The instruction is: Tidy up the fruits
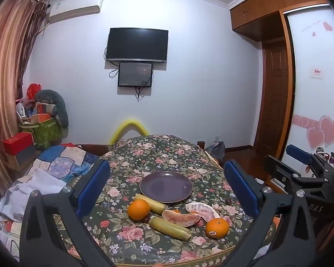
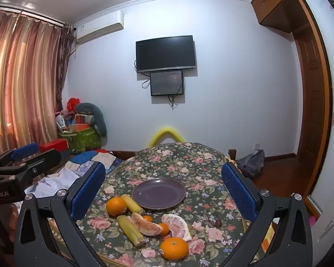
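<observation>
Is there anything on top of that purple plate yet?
No. The purple plate is bare in both views. The fruit lies on the flowered cloth in front of it. A yellow stick sits at its near edge; whether it touches cannot be told.

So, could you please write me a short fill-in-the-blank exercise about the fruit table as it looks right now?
1. The purple plate holds ____ pieces of fruit.
2. The orange nearest the camera carries a small ____ on its peel.
3. The tablecloth has a ____ pattern.
4. The fingers of the left gripper stand wide ____.

Missing words: no; sticker; floral; open
</observation>
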`<move>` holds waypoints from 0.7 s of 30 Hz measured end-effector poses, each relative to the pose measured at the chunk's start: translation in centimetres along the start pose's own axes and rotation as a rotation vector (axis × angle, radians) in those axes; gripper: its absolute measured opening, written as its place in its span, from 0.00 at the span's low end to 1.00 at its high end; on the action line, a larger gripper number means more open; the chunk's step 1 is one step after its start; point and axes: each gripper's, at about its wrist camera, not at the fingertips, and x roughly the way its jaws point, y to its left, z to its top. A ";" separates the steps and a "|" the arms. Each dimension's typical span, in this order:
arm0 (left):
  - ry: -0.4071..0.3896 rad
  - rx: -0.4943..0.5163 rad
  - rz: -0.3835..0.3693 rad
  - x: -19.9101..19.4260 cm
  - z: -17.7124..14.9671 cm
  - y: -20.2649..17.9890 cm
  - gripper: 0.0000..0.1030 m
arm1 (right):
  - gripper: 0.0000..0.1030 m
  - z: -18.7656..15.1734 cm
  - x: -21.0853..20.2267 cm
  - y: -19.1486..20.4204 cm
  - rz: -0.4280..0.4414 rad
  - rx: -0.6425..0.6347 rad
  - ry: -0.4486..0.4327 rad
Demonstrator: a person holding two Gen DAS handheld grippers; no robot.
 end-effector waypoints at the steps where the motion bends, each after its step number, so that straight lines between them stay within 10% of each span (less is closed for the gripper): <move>1: -0.002 0.002 0.001 0.0 0.0 0.0 1.00 | 1.00 0.0 0.0 0.0 0.002 0.002 -0.003; 21: -0.004 0.010 0.001 -0.1 0.3 0.1 1.00 | 1.00 0.1 -0.2 -0.1 -0.003 0.012 0.006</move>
